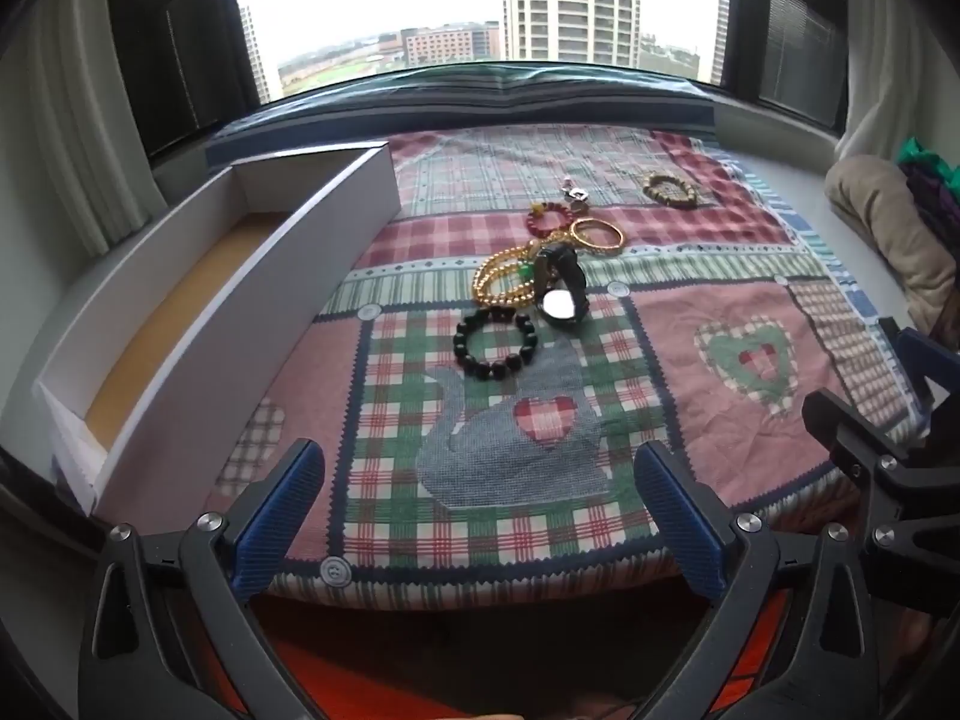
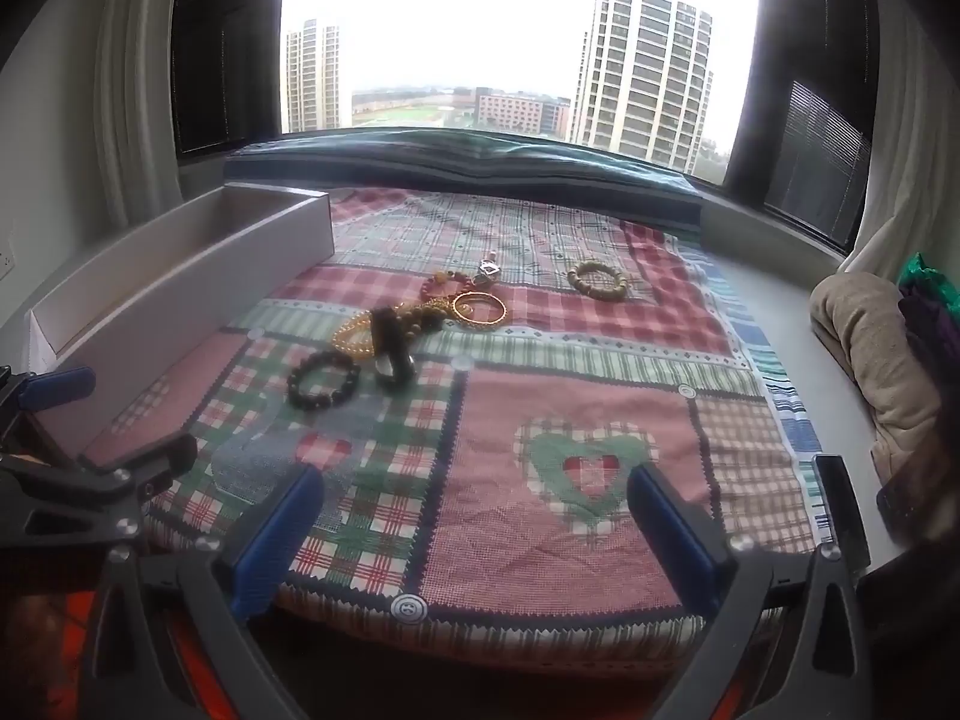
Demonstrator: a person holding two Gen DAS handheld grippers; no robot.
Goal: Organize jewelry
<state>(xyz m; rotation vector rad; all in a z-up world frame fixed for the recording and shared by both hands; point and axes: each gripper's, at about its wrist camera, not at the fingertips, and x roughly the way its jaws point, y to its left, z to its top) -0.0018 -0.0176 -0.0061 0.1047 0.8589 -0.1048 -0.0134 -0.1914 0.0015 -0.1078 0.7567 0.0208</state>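
Jewelry lies in a cluster on a patchwork cloth [image 1: 720, 360]: a black bead bracelet [image 1: 495, 345] [image 2: 323, 379], a black watch [image 1: 561, 294] [image 2: 393, 354], gold bead strands [image 1: 501, 279] [image 2: 354, 333], a gold bangle [image 1: 597, 234] [image 2: 478, 307], a red bead bracelet [image 1: 547, 221] [image 2: 441, 285], a small silver piece [image 1: 577, 192] [image 2: 489, 270], and a tan bead bracelet [image 1: 671, 189] [image 2: 597, 279] apart at the far right. A long white box [image 1: 198, 324] [image 2: 180, 294] stands open and empty on the left. My left gripper [image 1: 480, 480] and right gripper [image 2: 474, 495] are open and empty near the cloth's front edge.
A window with dark cushions [image 1: 510, 96] runs along the back. A beige bundle [image 1: 888, 234] [image 2: 870, 354] and green-purple fabric [image 2: 927, 300] lie at the right. A dark flat object [image 2: 840, 504] lies by the cloth's right edge. The right gripper also shows in the left wrist view [image 1: 888, 438].
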